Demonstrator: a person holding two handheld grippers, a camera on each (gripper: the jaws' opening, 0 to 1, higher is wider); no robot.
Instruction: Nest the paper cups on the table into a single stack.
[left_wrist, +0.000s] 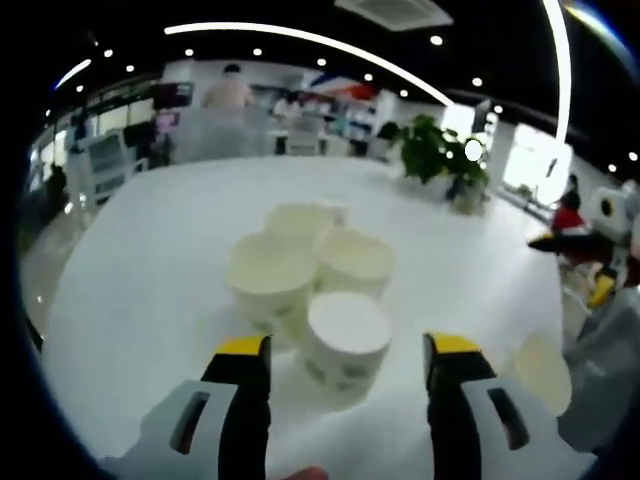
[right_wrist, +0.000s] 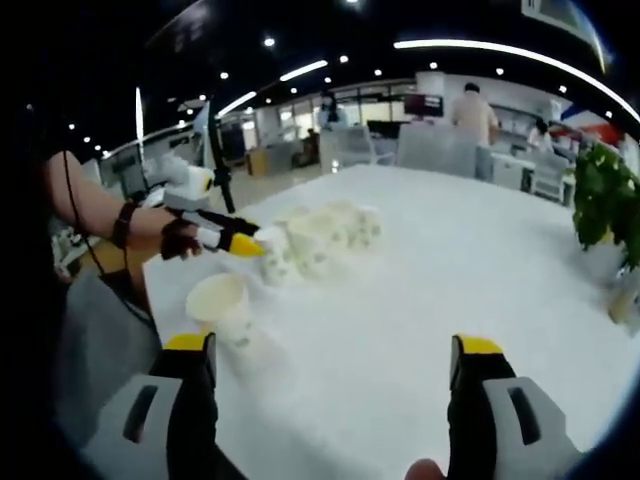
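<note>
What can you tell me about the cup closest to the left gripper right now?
The nearest cup is a pale cream paper cup with faint greenish print on its side. It stands on the white table, its wide round end towards the camera and its narrower end on the table, at the front of a cluster of like cups, against the cup behind it. It sits between the open left gripper's yellow-tipped fingers, which are not clearly touching it.
</note>
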